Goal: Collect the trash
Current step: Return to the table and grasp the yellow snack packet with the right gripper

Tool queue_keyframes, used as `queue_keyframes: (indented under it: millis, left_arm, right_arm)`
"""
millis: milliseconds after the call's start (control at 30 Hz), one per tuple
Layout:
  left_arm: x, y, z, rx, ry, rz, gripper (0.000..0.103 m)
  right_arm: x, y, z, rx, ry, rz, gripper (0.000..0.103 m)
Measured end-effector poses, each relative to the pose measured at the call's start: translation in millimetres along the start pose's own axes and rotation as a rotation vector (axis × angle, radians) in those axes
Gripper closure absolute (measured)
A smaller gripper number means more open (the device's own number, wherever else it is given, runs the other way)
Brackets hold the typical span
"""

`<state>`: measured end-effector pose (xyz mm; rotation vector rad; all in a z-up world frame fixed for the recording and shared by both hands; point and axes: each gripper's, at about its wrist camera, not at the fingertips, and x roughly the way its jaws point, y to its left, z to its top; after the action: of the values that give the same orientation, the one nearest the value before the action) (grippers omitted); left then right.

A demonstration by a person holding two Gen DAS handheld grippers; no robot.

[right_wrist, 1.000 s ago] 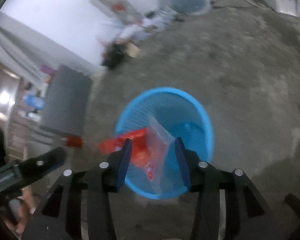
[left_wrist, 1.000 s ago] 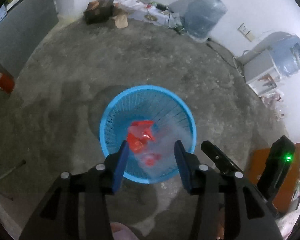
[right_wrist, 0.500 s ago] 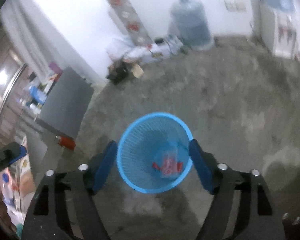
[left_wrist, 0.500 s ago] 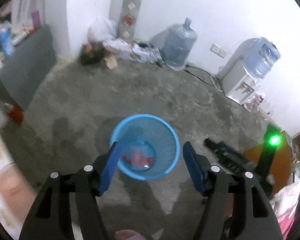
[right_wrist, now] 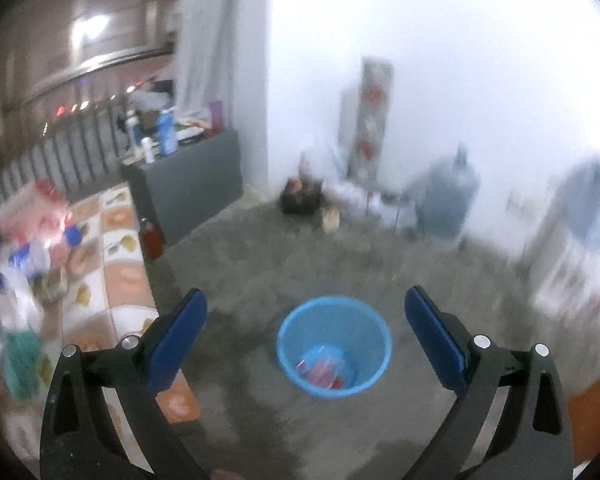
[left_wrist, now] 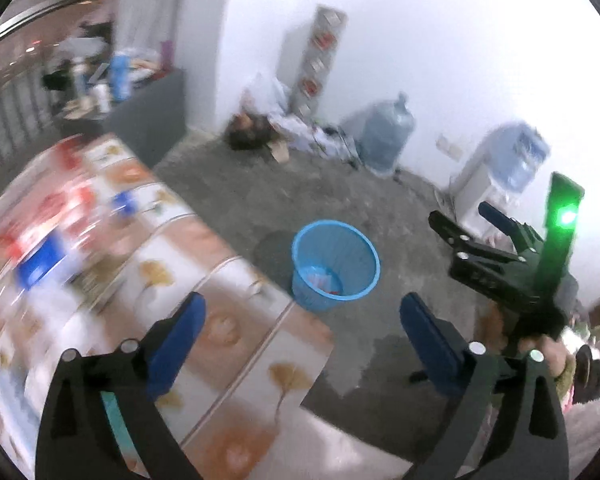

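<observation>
A blue mesh basket (left_wrist: 340, 244) (right_wrist: 332, 320) stands on the concrete floor, beyond the corner of a table. Red and clear wrappers (left_wrist: 320, 280) (right_wrist: 324, 372) lie at its bottom. My left gripper (left_wrist: 304, 340) hangs high above the table corner and the basket; its jaws are opening and nothing is between them. My right gripper (right_wrist: 306, 336) is also well above the basket, jaws opening wide and empty. In the left wrist view the right gripper (left_wrist: 456, 212) shows at the right with a green light on it.
A table with a leaf-patterned cloth (left_wrist: 220, 320) (right_wrist: 120, 272) at the left carries several blurred red and blue packets. A grey cabinet (right_wrist: 188, 184), water jugs (left_wrist: 388, 136), a dispenser (left_wrist: 496, 176) and a pile of clutter (left_wrist: 260, 132) line the white wall.
Both grippers let their red and clear wrappers fall into the basket, then rose and drew back from it with jaws widening. The table has come into view.
</observation>
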<state>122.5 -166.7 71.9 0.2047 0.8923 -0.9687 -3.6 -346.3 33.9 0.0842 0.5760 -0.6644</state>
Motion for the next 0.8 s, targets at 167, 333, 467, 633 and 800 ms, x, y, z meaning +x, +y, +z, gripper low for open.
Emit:
queue_keyframes:
  millis: [167, 333, 467, 633, 800]
  left_arm:
    - [-71.5, 51.6, -61.6, -0.108, -0.108, 0.103, 0.006]
    - [-119.2, 97.9, -129.1, -0.245, -0.164, 0.262, 0.006]
    - [-144.1, 124.6, -180.5, -0.345, -0.159, 0.353, 0.006]
    - [-157.3, 142.4, -234.3, -0.472, -0.199, 0.342, 0.006]
    - [-153.4, 156.0, -268.7, -0.555, -0.231, 0.281, 0.006]
  right_arm:
    - [-21.9, 46.1, -8.5, -0.188, -0.109, -0.054, 0.008]
    - [-48.7, 76.2, -15.1, -0.173, -0.155, 0.173, 0.008]
    - [-50.8, 108.9, -24.9, -0.133, -0.142, 0.381, 0.008]
    - [-48.2, 165.8, -33.3, -0.114, 0.036, 0.666, 0.008]
    - [-47.4, 204.0, -50.3, -0.064, 0.244, 0.869, 0.008]
